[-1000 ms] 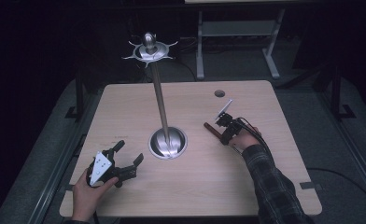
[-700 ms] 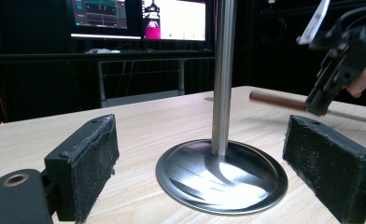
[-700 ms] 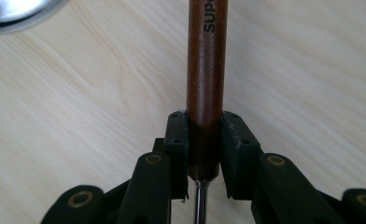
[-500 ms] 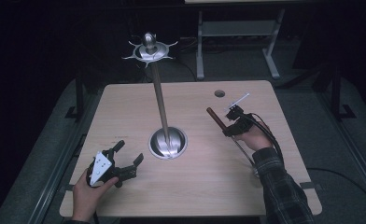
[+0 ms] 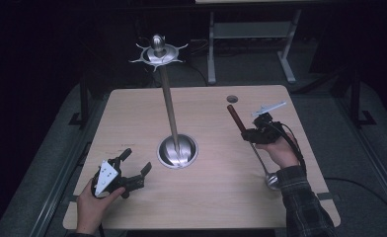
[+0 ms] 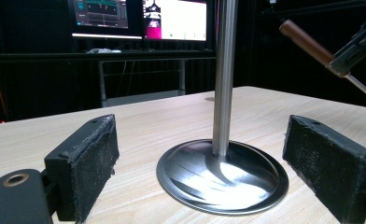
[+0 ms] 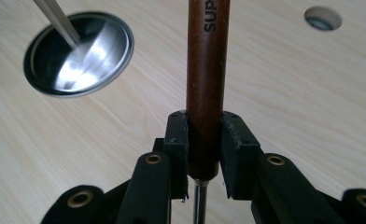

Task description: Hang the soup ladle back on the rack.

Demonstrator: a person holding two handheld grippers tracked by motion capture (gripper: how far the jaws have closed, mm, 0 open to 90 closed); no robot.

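A steel stand rises from the middle of the wooden table (image 5: 206, 197), with a round base (image 5: 177, 151), a thin pole (image 5: 168, 98) and a hooked crown (image 5: 157, 52). My right gripper (image 5: 251, 134) is shut on the brown wooden handle (image 5: 235, 118) of a long metal utensil, right of the stand. Its bowl (image 5: 272, 181) hangs low by the sleeve. In the right gripper view the handle (image 7: 205, 70) stands between the pads (image 7: 177, 135). My left gripper (image 5: 136, 161) is open at the front left. Its pads (image 6: 85, 163) frame the base (image 6: 223, 177), apart from it.
A round cable hole (image 5: 232, 98) sits in the table near the far right edge. A grey metal frame (image 5: 251, 34) stands on the floor behind the table. Lit monitors (image 6: 139, 16) glow beyond the far edge in the left gripper view.
My right gripper has shifted to the right with the utensil, and the brown handle has tilted up more steeply. The left gripper has stayed put.
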